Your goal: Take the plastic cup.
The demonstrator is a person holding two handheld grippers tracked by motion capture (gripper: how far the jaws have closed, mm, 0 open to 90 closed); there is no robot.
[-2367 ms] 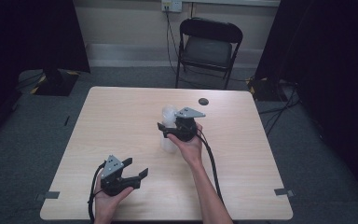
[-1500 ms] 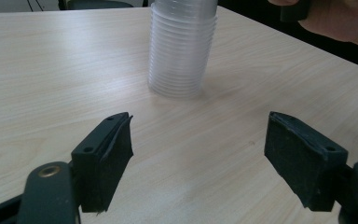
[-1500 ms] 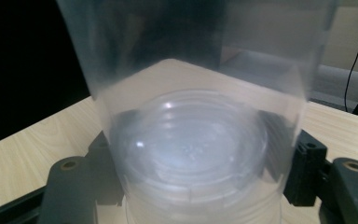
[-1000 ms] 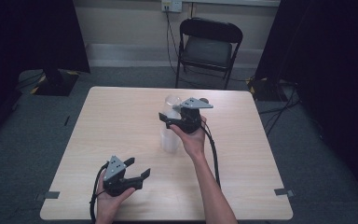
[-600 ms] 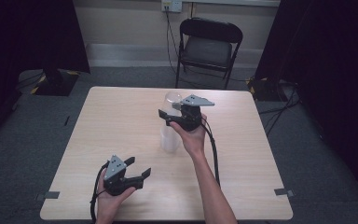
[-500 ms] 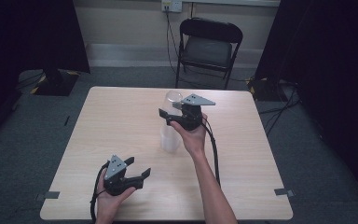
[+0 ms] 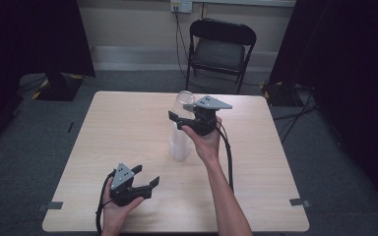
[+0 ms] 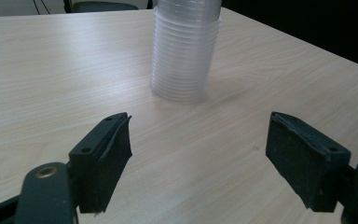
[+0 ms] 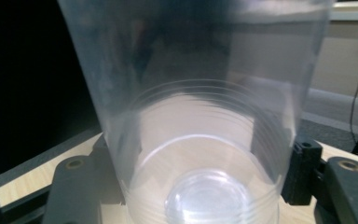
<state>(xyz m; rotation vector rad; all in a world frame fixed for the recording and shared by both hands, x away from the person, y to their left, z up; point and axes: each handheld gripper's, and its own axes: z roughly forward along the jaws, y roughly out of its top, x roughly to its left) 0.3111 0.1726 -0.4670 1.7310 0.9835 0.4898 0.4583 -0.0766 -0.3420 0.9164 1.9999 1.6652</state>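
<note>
Right gripper (image 7: 179, 119): jaws pinching one clear plastic cup (image 9: 191, 116), raised above the stack of clear plastic cups (image 7: 179, 141). Left gripper (image 7: 145, 178): jaws spread, empty, over the pale wooden table (image 7: 118, 128).

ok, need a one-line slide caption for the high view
Right gripper lifts one clear cup off the cup stack on the table; left gripper waits open.

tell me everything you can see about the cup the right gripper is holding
The clear plastic cup is thin-walled, tapering toward a round base, and looks empty. It is upright, rim up, clamped between the jaws of the right gripper low on its sides; the right gripper view shows both black pads pressed against its wall. It is lifted above the stack of matching cups standing mid-table, and appears clear of it.
</note>
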